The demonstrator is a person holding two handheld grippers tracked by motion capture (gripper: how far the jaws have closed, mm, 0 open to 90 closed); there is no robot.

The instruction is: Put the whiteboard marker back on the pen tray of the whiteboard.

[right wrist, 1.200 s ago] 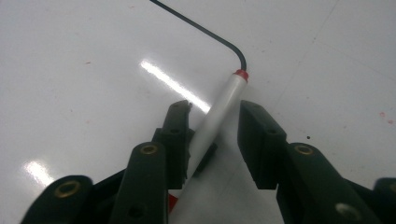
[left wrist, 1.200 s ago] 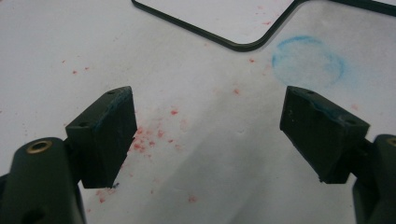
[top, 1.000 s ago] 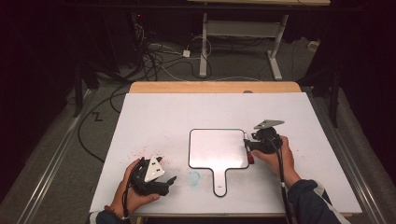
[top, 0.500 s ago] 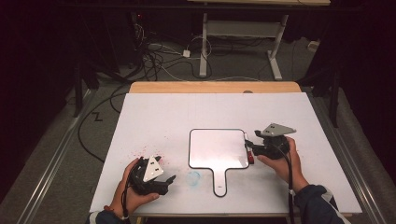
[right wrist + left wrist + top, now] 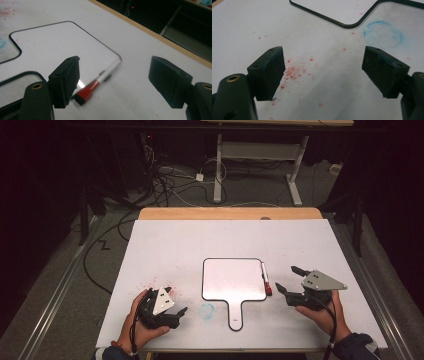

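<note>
High view: a white worktop [image 5: 165, 245] carries a handled whiteboard [image 5: 232, 280], its short handle pointing toward the person. A marker with a red cap [image 5: 265, 279] lies along the board's right edge, touching or just beside the frame, cap end nearest the person.

The right gripper [image 5: 291, 280] sits to the right of the marker, near it but apart from it, held in the right hand [image 5: 320, 312] with its jaws pointing toward the board. Its jaws have just been opening and now stand wide, released, with nothing pressed between them.

Right gripper view: the right gripper [image 5: 115, 75] frames the marker [image 5: 98, 81] on the worktop beyond the left jaw; the red cap lies close to that jaw, the white barrel runs up to the board's rounded corner.

The left gripper [image 5: 176, 301] rests on the worktop left of the board's handle, held in the left hand [image 5: 142, 325].

Left gripper view: the left gripper [image 5: 323, 67] stands released, jaws wide and bare over red specks [image 5: 293, 72] on the surface; a faint blue ring stain [image 5: 383, 34] lies beyond the right jaw, near the board's frame [image 5: 348, 25].
</note>
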